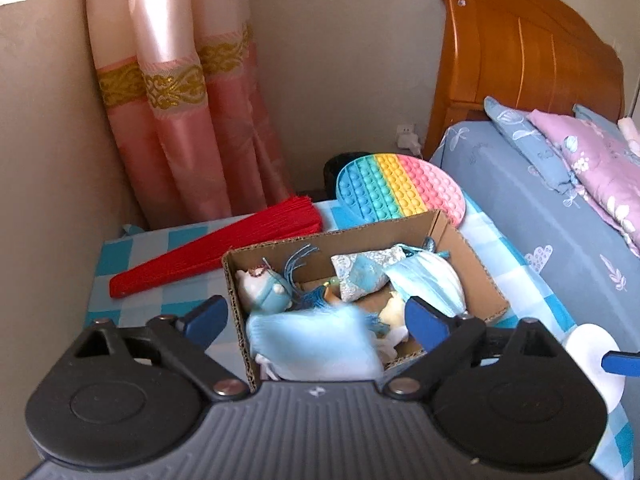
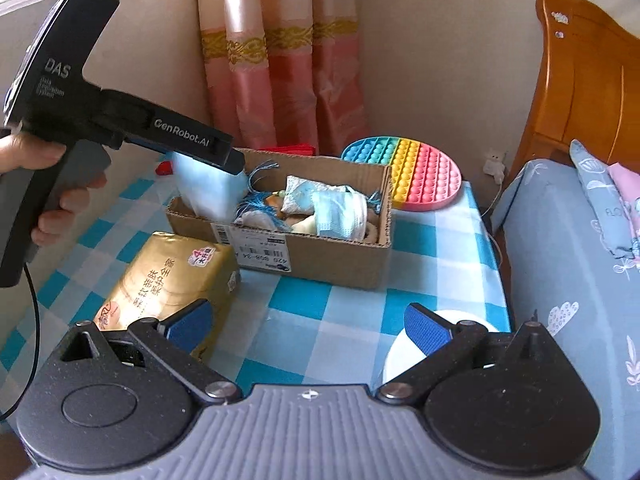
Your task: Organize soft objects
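An open cardboard box point(image 1: 480, 276) stands on the blue-checked table and holds several soft things: a patchwork sachet point(image 1: 360, 276), a small blue doll point(image 1: 268, 292) and a pale blue mesh pouch point(image 1: 428, 280). My left gripper point(image 1: 318, 320) is open over the box's near end. A blurred light blue pouch point(image 1: 312, 340) lies between and below its pads without either pressing on it. In the right wrist view the same pouch point(image 2: 208, 192) sits under the left gripper point(image 2: 224, 156), at the left end of the box point(image 2: 320, 256). My right gripper point(image 2: 308, 324) is open and empty above the cloth.
A gold tissue pack point(image 2: 172, 280) lies left of the right gripper and a white roll point(image 2: 404, 352) right of it. A rainbow pop-it mat point(image 1: 400, 188) and a red folded fan point(image 1: 224, 248) lie behind the box. The bed point(image 1: 540, 220) borders the table on the right, pink curtains point(image 1: 180, 120) hang behind.
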A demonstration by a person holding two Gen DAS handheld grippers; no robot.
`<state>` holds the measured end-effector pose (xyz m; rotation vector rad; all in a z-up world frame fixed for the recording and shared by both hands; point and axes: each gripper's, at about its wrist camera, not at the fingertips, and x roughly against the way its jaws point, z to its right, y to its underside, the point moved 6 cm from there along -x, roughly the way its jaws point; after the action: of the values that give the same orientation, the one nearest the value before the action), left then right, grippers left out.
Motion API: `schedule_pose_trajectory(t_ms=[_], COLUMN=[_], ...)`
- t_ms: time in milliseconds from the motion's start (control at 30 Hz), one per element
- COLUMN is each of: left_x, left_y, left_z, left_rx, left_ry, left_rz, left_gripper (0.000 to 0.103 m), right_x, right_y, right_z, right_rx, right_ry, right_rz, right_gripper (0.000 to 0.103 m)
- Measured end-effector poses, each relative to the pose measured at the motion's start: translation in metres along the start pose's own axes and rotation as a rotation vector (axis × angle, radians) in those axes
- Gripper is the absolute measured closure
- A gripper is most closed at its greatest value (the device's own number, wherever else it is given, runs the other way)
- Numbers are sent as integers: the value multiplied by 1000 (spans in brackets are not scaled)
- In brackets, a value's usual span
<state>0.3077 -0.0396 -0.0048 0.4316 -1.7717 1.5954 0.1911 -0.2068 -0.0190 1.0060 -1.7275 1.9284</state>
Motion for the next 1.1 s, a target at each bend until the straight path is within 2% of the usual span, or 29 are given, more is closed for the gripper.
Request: schedule_pose_trajectory(t_ms=[100, 167, 267, 500, 600, 800, 1100], left_x=[6, 16, 37, 80, 96, 119, 142], left_y=[3, 6, 13, 48, 71, 107, 125], left_z=[-3, -4, -7, -8, -5, -1, 5], left_rx=[9, 4, -1, 26, 41, 133, 150], left_ry=[-25, -52, -84, -167, -186, -192, -201], left_rz=[16, 42, 95, 156, 135, 27, 3], left_gripper=[7, 3, 1, 1, 1, 1, 1], right_x=[2, 2, 3, 8, 9, 16, 40], right_y=[-1, -1, -1, 1, 3, 9, 17], right_z=[0, -1, -2, -3, -4, -11, -30], right_rx=[-5, -11, -12, -38, -55, -70, -59], right_ry=[2, 0, 5, 42, 84, 134, 145], right_rz=[5, 5, 8, -5, -24, -52, -41], right_gripper=[0, 0, 0, 0, 0, 0, 0])
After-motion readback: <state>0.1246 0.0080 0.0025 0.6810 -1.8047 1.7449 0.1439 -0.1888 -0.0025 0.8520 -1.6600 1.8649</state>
